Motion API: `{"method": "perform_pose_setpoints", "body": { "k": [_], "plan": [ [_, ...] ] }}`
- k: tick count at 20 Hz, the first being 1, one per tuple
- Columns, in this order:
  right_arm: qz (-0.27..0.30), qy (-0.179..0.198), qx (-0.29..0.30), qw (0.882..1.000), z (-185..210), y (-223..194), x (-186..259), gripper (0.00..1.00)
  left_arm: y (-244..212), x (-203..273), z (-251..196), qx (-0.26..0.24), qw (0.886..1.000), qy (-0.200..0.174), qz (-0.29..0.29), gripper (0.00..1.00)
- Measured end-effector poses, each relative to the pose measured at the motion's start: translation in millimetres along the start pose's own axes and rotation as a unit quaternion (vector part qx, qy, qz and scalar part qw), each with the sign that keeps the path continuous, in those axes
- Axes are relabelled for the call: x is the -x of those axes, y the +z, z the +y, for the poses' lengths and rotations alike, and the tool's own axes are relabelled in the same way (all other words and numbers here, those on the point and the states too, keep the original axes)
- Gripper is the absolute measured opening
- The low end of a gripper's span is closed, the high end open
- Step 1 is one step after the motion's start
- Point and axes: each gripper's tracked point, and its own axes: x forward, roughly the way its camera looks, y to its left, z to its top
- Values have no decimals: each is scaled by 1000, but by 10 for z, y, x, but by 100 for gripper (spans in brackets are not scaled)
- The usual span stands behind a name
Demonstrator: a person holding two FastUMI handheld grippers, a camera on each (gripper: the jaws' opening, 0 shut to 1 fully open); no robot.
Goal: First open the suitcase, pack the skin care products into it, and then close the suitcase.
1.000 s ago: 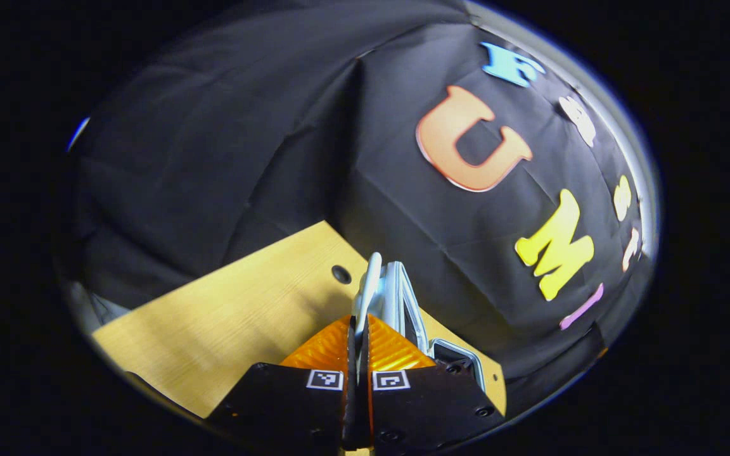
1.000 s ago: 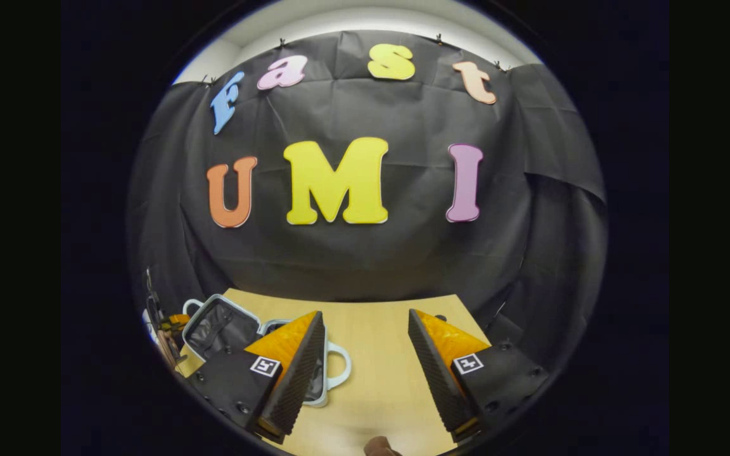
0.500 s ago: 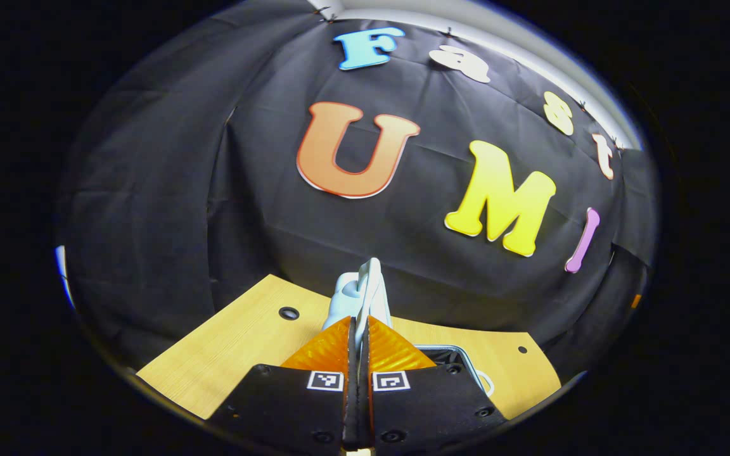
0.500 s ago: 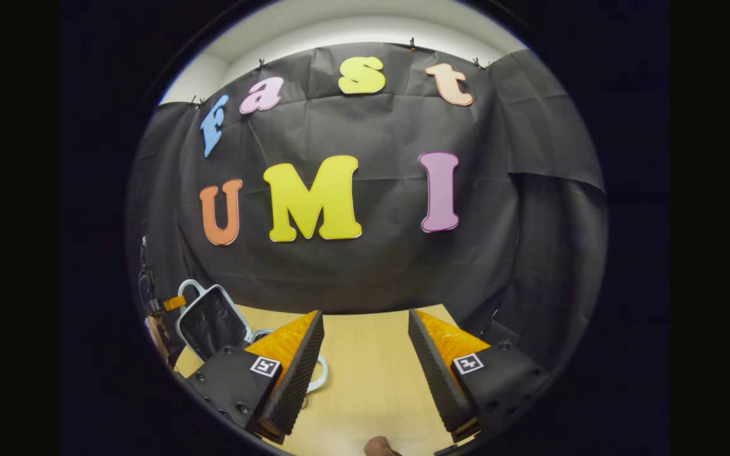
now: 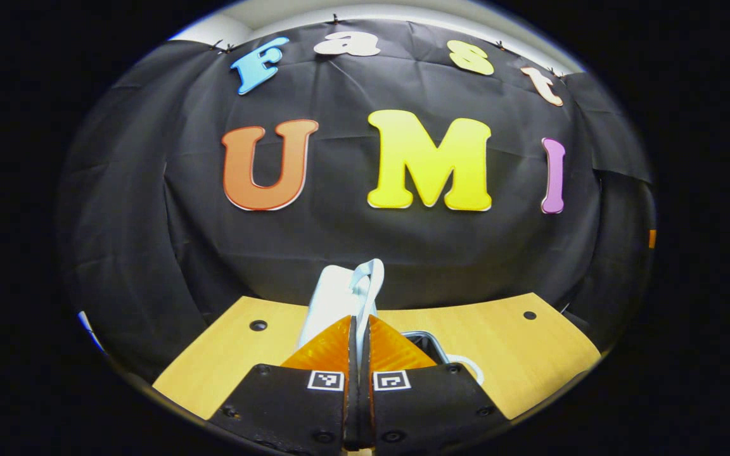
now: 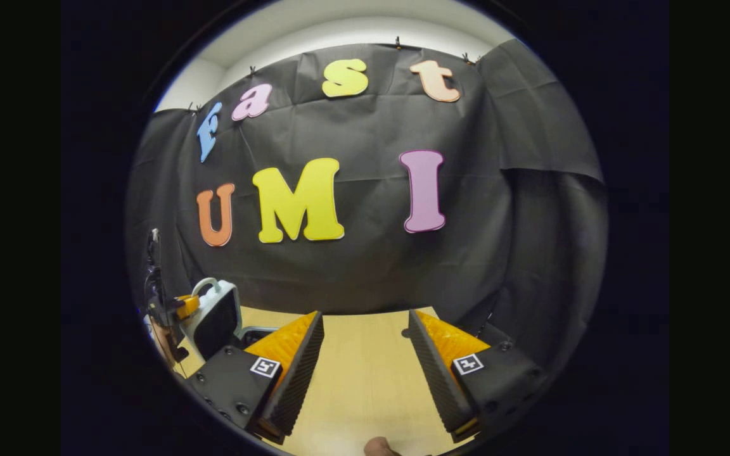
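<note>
**Suitcase lid held up by the left gripper**

In the left gripper view, the left gripper (image 5: 359, 329) is seen at the bottom, with its two fingers squeezed close together. The thin edge of the suitcase lid (image 5: 339, 294) is pinched between them. The lid is pale, almost white, and it is held up on its edge, nearly upright, above the wooden table (image 5: 517, 348). Just to the right of the fingers, a bit of the suitcase's lower half (image 5: 431, 342) is seen lying flat on the table, with a dark inside and a pale rim. A white loop handle (image 5: 473, 367) sticks out from it.

In the right gripper view, the right gripper (image 6: 365, 354) is held over a bare part of the table (image 6: 365, 380), with its fingers spread wide apart and nothing between them. Far off to the left, the suitcase (image 6: 216, 316) is seen with its lid tilted up. The other gripper (image 6: 181, 307) is seen at the lid's top edge, by a rounded handle.

Two small dark holes are seen in the tabletop in the left gripper view. A small rounded brownish thing is seen at the very bottom of the right gripper view, and it cannot be told what it is.
</note>
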Motion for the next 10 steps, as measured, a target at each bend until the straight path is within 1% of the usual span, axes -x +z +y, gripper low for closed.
{"method": "perform_pose_setpoints", "body": {
  "k": [1,6,9,10],
  "plan": [
    [3,1,0,1000,-36,-17,-2,81,-73,-28,-220,2,1000,-14,7,3],
    [14,0,2,1000,-234,-134,-41,81,-469,-215,-853,-50,997,-32,41,3],
    [22,-2,8,1000,-325,-206,-42,80,-741,-312,-1139,-108,992,-29,57,3],
    [23,-3,11,1000,-360,-217,-39,78,-849,-349,-1212,-133,989,-29,64,3]
  ]
}}
